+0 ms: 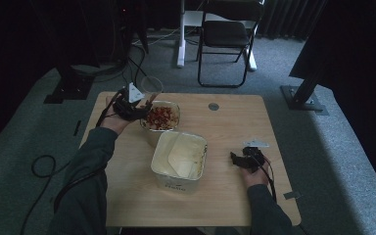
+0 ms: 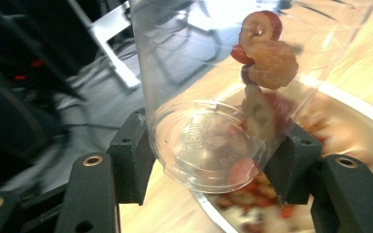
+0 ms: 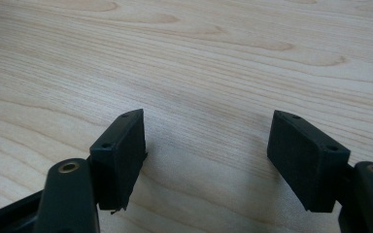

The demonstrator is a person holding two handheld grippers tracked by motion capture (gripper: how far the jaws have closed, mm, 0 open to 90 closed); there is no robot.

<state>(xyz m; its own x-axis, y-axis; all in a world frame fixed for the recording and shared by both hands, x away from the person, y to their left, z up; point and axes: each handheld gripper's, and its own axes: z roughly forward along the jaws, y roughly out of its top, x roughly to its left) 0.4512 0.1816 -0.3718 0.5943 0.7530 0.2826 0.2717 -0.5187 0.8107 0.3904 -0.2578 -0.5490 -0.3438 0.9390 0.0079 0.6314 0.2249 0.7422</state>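
The left claw (image 2: 213,160) is clamped on a clear plastic cup (image 2: 209,141). Its two black pads (image 2: 133,158) press on the cup near its base, one on each side. In the left gripper view the cup is tipped, with its base toward the camera and its mouth pointing away and up. Some pieces of dried fruit (image 2: 264,53), reddish and pale brown, are inside the cup, against its wall near the mouth. Under the cup is a bowl (image 2: 369,121) with a red and pale mix, and the cup is held over the rim of this bowl.

In the high view the left claw (image 1: 136,105) is at the far left part of the counter (image 1: 225,196). The cup (image 1: 151,86) rises from it, just beside the bowl (image 1: 160,117). In front of the bowl, toward the person, stands a white tub (image 1: 178,161) with pale content; it is touching the bowl or almost, I cannot tell which.

The right claw (image 1: 235,159) rests low at the right part of the counter, well apart from the tub. In the right gripper view the right claw (image 3: 206,160) is apart, with nothing between the pads, and bare wood of the counter (image 3: 199,58) lies under it.
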